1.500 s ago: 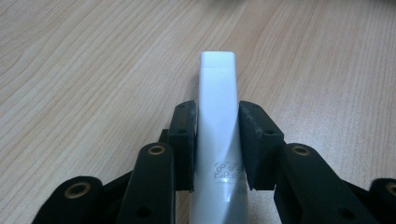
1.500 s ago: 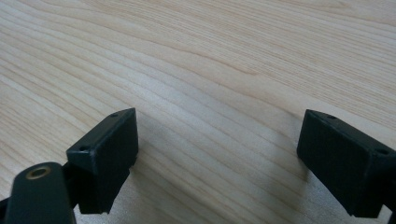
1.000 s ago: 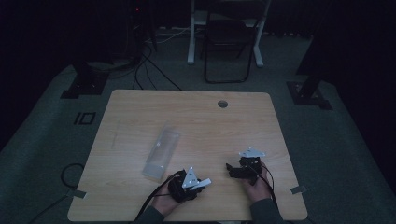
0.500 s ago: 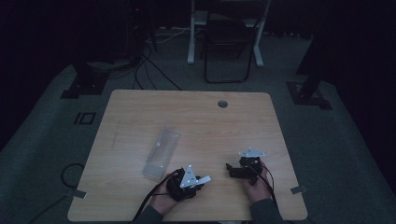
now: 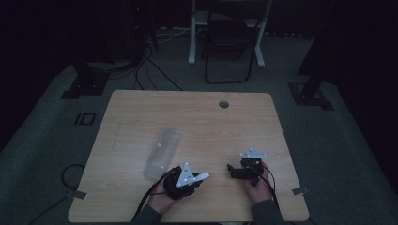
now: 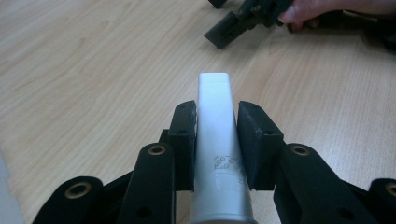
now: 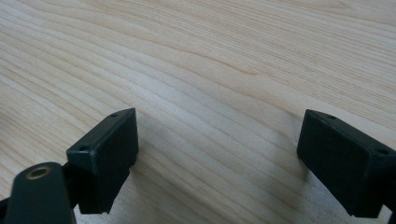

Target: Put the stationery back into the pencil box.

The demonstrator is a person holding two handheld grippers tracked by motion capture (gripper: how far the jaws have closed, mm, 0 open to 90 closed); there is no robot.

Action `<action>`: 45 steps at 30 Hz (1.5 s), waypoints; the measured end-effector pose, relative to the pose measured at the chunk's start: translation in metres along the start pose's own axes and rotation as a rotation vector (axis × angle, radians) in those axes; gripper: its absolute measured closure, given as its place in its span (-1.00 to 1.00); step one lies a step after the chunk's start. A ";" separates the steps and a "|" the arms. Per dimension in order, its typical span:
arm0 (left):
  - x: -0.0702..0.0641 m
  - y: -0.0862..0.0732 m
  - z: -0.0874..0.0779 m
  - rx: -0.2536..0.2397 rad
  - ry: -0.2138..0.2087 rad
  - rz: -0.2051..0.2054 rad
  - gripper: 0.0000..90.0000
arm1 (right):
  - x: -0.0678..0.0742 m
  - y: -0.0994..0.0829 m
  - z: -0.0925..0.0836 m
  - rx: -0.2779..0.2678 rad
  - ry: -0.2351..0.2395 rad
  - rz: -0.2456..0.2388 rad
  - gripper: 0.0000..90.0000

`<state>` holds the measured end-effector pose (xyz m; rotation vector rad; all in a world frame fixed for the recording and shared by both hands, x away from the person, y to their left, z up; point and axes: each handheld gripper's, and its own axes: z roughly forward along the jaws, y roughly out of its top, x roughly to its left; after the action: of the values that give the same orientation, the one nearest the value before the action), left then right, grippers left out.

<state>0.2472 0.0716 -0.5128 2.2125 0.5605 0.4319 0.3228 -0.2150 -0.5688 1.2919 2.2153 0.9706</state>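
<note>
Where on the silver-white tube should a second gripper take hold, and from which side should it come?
Probably the flat, crimped far end of the silver-white tube, which sticks out bare past the left gripper, shut on the tube's middle. Coming from the side of the right gripper, whose black fingers stand wide open over the wooden table, looks simplest; closing on the flat faces should stop it rolling.

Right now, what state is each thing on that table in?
Left claw: shut on the silver tube.
Silver tube: gripped between the pads, flat end pointing away.
Right claw: open, nothing between its pads.
Clear plastic box: lying flat on the table, untouched.
</note>
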 end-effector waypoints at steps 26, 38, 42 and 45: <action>0.020 0.004 -0.017 -0.031 0.088 -0.050 0.52 | 0.000 0.000 0.000 0.000 0.000 -0.001 -0.72; 0.026 0.002 -0.022 -0.035 0.127 -0.079 0.52 | 0.000 0.000 0.000 0.000 0.000 -0.001 -0.72; 0.029 0.002 -0.024 -0.034 0.143 -0.088 0.52 | 0.000 0.000 0.000 0.000 0.000 -0.001 -0.72; 0.030 0.002 -0.025 -0.036 0.150 -0.097 0.53 | 0.000 0.000 0.000 0.000 0.000 -0.001 -0.72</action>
<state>0.2615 0.1021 -0.4919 2.1207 0.7310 0.5563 0.3228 -0.2150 -0.5688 1.2912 2.2159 0.9701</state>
